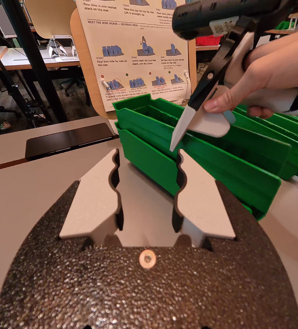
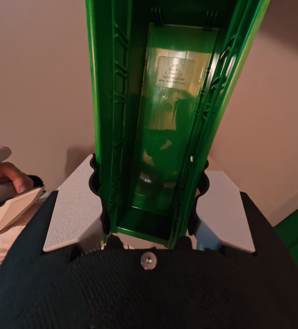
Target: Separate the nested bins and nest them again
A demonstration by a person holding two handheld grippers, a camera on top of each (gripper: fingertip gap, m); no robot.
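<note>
Right wrist view: the right tool (image 2: pixel 149 195) pinches a green bin (image 2: pixel 162 106) across its side walls, open top facing the camera. The left tool (image 1: pixel 148 187) hangs spread near the nested bins (image 1: pixel 144 160) on the surface (image 1: pixel 37 195), probably ready to steady them.

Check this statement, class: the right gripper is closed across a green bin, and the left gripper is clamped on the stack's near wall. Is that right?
Not quite. The left wrist view shows the left gripper open and holding nothing, beside the nested stack of green bins. The right gripper is indeed closed across a green bin.
</note>
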